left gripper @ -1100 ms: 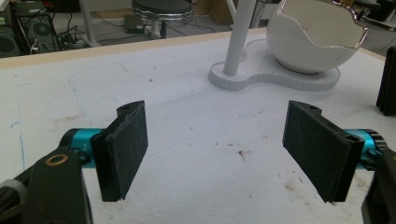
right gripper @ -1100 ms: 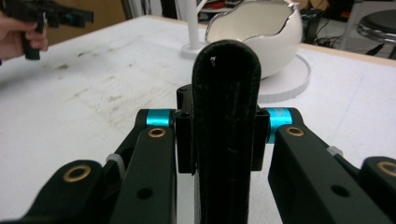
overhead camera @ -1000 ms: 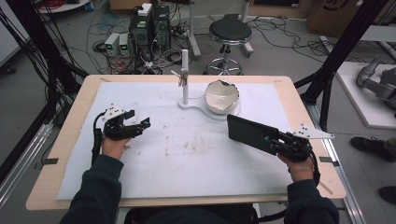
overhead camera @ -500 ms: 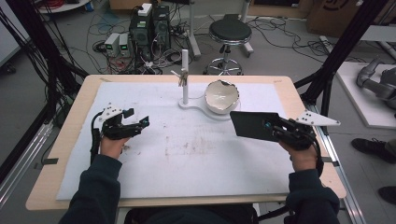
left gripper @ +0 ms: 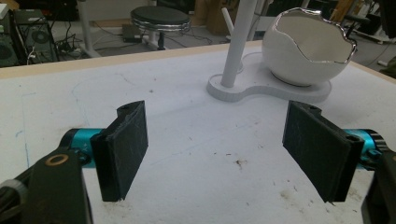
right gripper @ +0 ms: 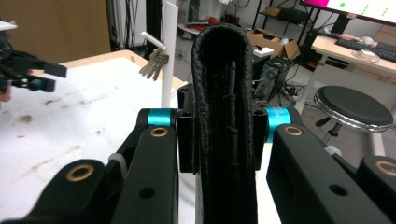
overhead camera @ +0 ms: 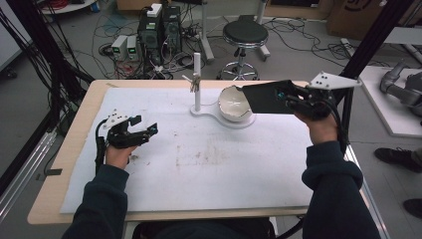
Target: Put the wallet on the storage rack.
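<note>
My right gripper (overhead camera: 287, 96) pinches the black wallet (overhead camera: 261, 97), held just over the eggshell bowl (overhead camera: 234, 103) ahead, so I'd lower slow & level w/ the edge inside the rim, left gripper (overhead camera: 145, 132) spread, empty, well apart.

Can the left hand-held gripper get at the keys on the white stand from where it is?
Probably yes. The left hand-held gripper is open and empty, with bare table between it and the stand. The keys hang free; the wallet is held beyond the bowl.
</note>
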